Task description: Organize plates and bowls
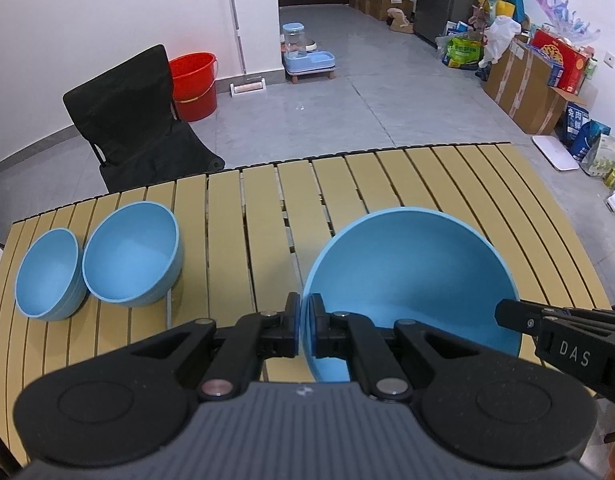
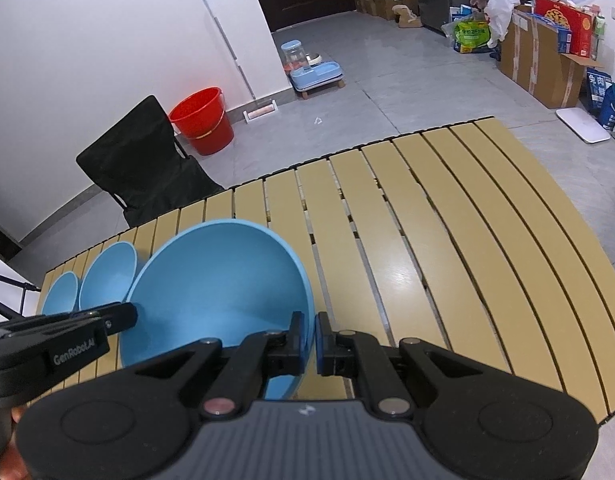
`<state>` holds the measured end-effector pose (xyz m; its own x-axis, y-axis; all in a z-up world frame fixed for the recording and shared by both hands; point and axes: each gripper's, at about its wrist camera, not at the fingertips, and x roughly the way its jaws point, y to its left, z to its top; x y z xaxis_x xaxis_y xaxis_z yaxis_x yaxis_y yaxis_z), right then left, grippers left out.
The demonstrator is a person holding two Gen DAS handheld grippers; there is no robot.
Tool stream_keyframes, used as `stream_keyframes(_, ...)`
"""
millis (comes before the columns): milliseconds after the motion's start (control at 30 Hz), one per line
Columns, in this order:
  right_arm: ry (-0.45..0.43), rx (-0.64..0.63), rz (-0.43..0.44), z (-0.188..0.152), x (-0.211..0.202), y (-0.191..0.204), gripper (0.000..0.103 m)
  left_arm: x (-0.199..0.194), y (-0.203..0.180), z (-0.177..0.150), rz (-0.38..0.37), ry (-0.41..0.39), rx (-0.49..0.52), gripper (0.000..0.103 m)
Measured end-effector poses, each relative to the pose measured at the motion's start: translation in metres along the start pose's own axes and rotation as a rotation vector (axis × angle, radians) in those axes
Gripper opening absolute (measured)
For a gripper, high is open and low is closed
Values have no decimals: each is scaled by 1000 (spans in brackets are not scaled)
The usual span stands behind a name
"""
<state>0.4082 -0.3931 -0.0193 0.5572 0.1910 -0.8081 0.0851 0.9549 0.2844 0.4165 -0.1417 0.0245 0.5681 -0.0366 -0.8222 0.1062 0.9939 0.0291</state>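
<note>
A large blue bowl (image 1: 411,280) hangs tilted above the slatted table, held by both grippers on opposite sides of its rim. My left gripper (image 1: 305,312) is shut on the bowl's left rim. My right gripper (image 2: 310,334) is shut on the bowl's (image 2: 219,280) right rim, and it shows as a black arm (image 1: 547,328) at the right of the left wrist view. A medium blue bowl (image 1: 133,254) and a stack of small blue bowls (image 1: 47,276) stand at the table's left end, also seen as the medium bowl (image 2: 107,276) and the small stack (image 2: 59,294).
The yellow slatted table (image 2: 447,240) stretches bare to the right of the held bowl. Behind its far edge stand a black folding chair (image 1: 127,120) and a red bucket (image 1: 195,84). Boxes and bags (image 1: 539,64) line the right wall.
</note>
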Motion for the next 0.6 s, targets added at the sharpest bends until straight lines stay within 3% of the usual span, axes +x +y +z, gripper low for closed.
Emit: stream_keyframes(600,-16,49,-26,-28,-33,-48,5,-12,-47,-28,-28,9,44,5)
